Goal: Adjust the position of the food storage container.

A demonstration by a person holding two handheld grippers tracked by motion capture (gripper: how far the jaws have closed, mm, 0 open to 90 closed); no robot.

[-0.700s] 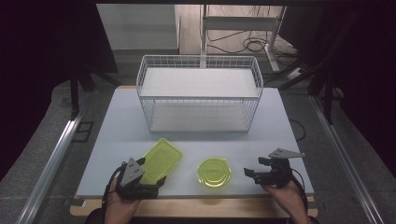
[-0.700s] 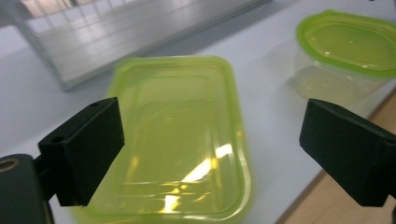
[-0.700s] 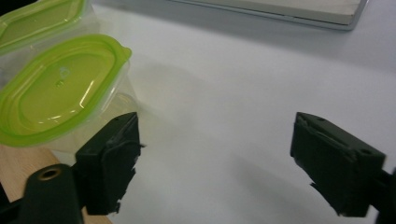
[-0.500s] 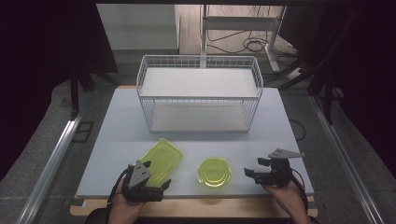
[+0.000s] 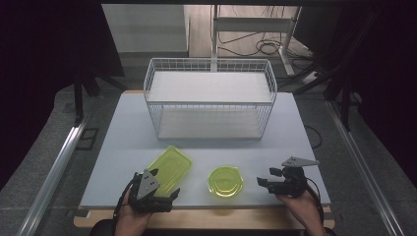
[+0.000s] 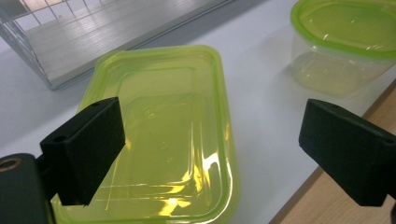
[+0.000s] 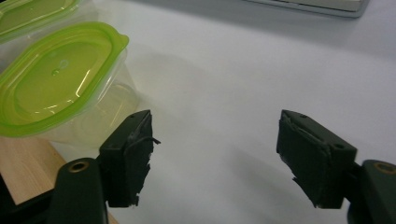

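Observation:
A flat rectangular yellow-green lidded container (image 5: 170,164) lies near the table's front left. My left gripper (image 5: 164,183) sits at its near end, open. In the left gripper view the container (image 6: 177,135) lies under and between the spread jaws of this gripper (image 6: 210,140), and the pads do not press on it. A round clear tub with a green lid (image 5: 225,181) stands to its right. My right gripper (image 5: 265,178) is a short way right of the tub, open and pointing left. In the right gripper view the tub (image 7: 60,79) is left of the gripper's (image 7: 215,144) jaws, with bare table between them.
A white wire basket (image 5: 211,101) with a shelf stands at the back middle of the white table (image 5: 123,142). A wooden strip (image 5: 206,219) runs along the near edge. Metal rails and cables lie on the floor around the table.
My left gripper has shifted slightly right and toward the near edge, staying at the rectangular container's end. The right gripper and both containers have not moved.

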